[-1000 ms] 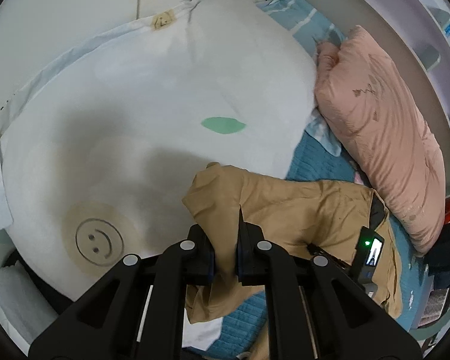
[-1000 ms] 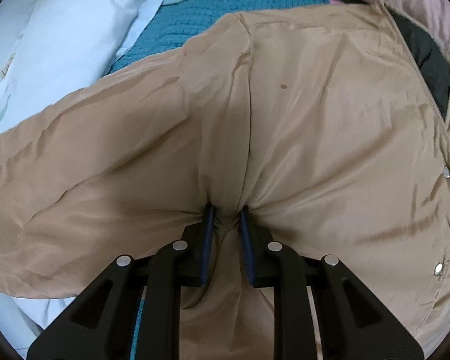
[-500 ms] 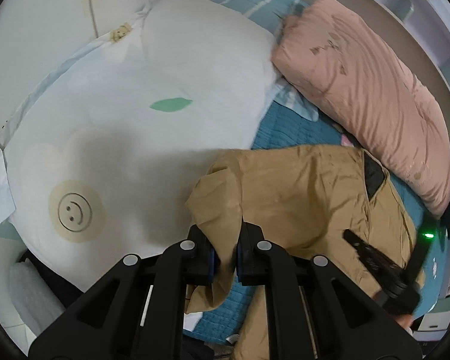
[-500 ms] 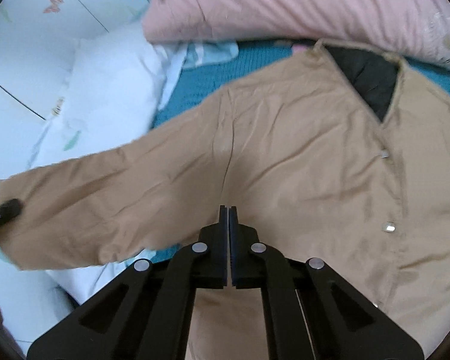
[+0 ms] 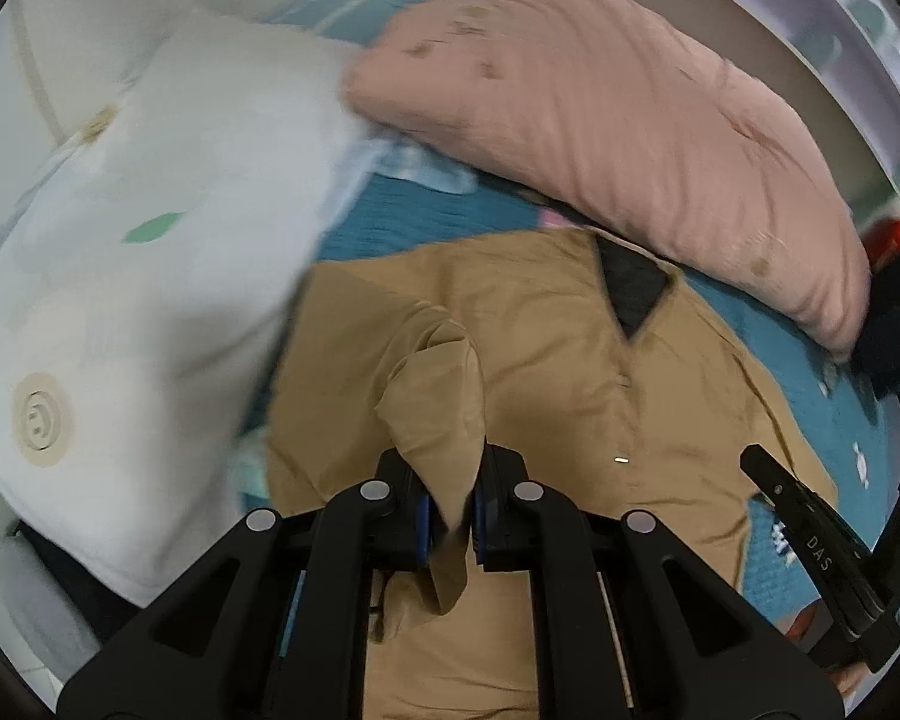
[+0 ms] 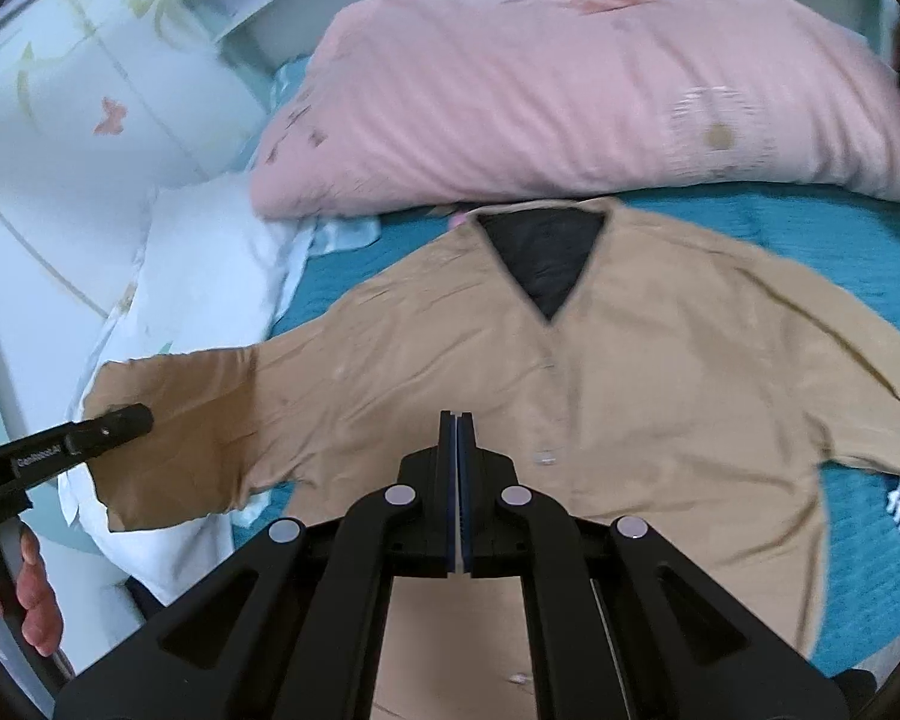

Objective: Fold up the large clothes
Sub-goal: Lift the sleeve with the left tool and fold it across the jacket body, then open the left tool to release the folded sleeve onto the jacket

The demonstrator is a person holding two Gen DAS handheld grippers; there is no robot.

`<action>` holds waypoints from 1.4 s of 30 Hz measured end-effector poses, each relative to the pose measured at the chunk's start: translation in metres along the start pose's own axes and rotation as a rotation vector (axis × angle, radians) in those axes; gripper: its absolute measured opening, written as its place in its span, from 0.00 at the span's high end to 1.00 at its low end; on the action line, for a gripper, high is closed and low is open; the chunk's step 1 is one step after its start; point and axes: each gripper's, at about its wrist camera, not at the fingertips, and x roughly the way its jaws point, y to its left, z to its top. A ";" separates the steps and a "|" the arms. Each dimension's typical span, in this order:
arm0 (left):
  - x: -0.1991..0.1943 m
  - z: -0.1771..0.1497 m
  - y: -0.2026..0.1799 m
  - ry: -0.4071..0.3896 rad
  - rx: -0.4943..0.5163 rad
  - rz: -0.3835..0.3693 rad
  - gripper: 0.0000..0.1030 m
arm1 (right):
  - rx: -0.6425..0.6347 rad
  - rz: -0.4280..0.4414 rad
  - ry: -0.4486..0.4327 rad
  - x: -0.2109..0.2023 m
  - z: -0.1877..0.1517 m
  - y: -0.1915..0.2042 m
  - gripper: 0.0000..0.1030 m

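A: Left wrist view: the left claw (image 5: 450,519) has carried the sleeve (image 5: 444,396) from over the white pillow (image 5: 150,276) in across the tan shirt (image 5: 570,372), jaws clamped on the cloth.

B: Right wrist view: the right claw (image 6: 456,492) has let go and lifted; pads meet, nothing between them. The shirt lies buttoned on the bed (image 6: 870,570), below the pink pillow (image 6: 570,90).

A: Best to lay that sleeve flat across the chest, cuff level, before release.
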 end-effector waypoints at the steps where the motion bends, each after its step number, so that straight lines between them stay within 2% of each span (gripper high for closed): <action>1: 0.002 -0.001 -0.011 0.002 0.010 -0.008 0.91 | 0.011 -0.007 -0.008 -0.006 0.000 -0.010 0.99; 15: 0.067 -0.008 -0.217 0.077 0.218 -0.161 0.91 | 0.161 -0.109 -0.075 -0.060 -0.005 -0.146 0.99; 22: 0.126 -0.017 -0.279 0.163 0.249 -0.150 0.91 | 0.224 -0.138 -0.056 -0.063 -0.016 -0.197 0.99; 26: 0.165 -0.021 -0.296 0.217 0.257 -0.100 0.90 | 0.254 -0.145 -0.035 -0.057 -0.024 -0.214 0.99; 30: 0.186 -0.026 -0.304 0.278 0.252 -0.109 0.79 | 0.282 -0.144 -0.002 -0.047 -0.033 -0.225 0.99; 31: 0.187 -0.027 -0.306 0.287 0.260 -0.110 0.74 | 0.289 -0.148 0.005 -0.044 -0.034 -0.226 0.98; 32: 0.187 -0.028 -0.308 0.289 0.269 -0.117 0.57 | 0.294 -0.147 0.011 -0.042 -0.035 -0.227 0.96; 33: 0.185 -0.029 -0.309 0.284 0.273 -0.126 0.46 | 0.305 -0.143 0.020 -0.039 -0.036 -0.227 0.96; 39: 0.159 -0.027 -0.308 0.256 0.281 -0.199 0.46 | 0.306 -0.153 0.021 -0.039 -0.033 -0.218 0.96; 42: 0.142 -0.019 -0.293 0.219 0.282 -0.199 0.46 | 0.299 -0.151 0.024 -0.038 -0.029 -0.210 0.95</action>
